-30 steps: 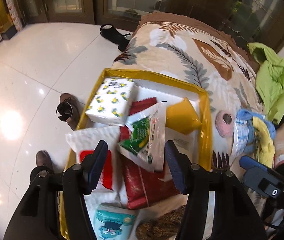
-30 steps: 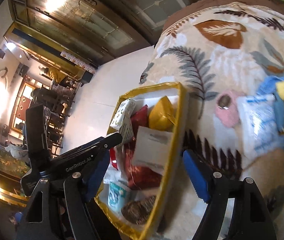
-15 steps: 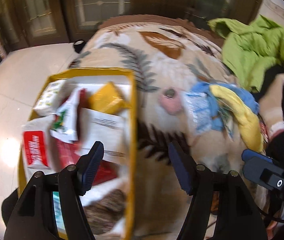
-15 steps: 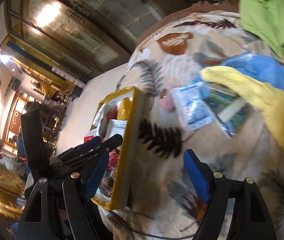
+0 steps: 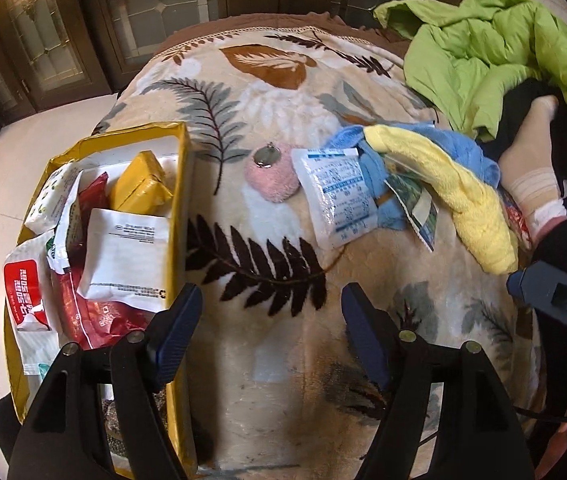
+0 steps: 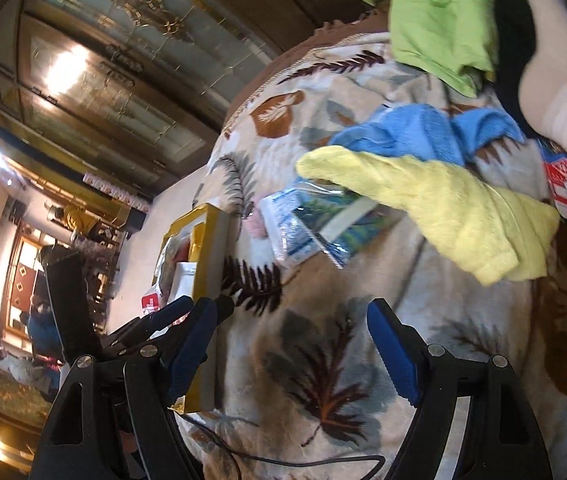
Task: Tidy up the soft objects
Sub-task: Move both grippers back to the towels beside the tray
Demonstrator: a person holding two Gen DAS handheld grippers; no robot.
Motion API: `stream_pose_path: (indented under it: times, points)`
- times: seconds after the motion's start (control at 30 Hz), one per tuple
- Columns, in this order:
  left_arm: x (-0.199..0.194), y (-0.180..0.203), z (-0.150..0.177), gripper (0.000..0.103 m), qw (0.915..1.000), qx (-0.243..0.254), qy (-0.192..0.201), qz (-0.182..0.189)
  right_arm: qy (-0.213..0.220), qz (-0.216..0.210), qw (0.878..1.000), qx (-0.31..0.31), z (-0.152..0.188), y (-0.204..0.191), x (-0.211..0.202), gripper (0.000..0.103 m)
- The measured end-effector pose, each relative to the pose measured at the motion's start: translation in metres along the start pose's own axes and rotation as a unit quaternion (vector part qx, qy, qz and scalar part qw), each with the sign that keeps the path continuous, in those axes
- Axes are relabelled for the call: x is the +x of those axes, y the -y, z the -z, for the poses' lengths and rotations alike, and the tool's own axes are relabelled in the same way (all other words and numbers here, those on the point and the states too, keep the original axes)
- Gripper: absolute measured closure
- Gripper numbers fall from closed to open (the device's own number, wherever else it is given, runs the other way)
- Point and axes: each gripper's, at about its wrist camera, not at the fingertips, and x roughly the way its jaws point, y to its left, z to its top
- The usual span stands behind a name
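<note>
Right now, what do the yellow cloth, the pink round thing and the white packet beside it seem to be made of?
Yellow cloth: looks like terry or microfibre, nubbly and matte. Pink round thing: fuzzy plush, with a shiny metal-looking disc on top. White packet: probably thin plastic film, glossy and crinkled, printed blue.

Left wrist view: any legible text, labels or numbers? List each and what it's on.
None can be read for certain.
White-and-red pack in the yellow box: white characters on the red panel, too blurred.
White pouch: small black print lines, too small.
Clear sachet on the blanket: blue print, too small.
</note>
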Motion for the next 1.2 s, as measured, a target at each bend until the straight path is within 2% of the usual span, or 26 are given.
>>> stream_pose_path:
  times: [0.33,0.47,0.57,0.73,0.97,1.2]
  points:
    - [0.016,-0.006,0.003,0.031,0.9994,-0.011,-0.031,0.011,0.008,0.004,1.000,0.016,-0.001,0.016,-0.004,0.023]
    - [0.024,-0.023,-0.003,0.031,0.9958,-0.053,-0.058,0.046,0.010,0.007,0.999,0.030,-0.005,0.025,-0.004,0.023]
    - [0.020,-0.024,-0.012,0.031,0.9969,-0.054,-0.046,0.036,0.017,0.007,0.999,0.041,-0.008,0.033,-0.007,0.023]
    - [0.016,-0.024,-0.029,0.030,0.9963,-0.062,-0.041,0.042,0.031,0.020,0.999,0.039,-0.020,0.037,-0.012,0.023]
    - [0.020,-0.027,-0.044,0.030,0.9962,-0.067,-0.043,0.037,0.045,0.055,0.997,0.001,-0.048,0.032,-0.011,0.023]
    - [0.029,-0.029,-0.047,0.030,0.9954,-0.068,-0.057,0.038,0.014,0.113,0.992,-0.055,-0.070,0.034,0.012,0.022]
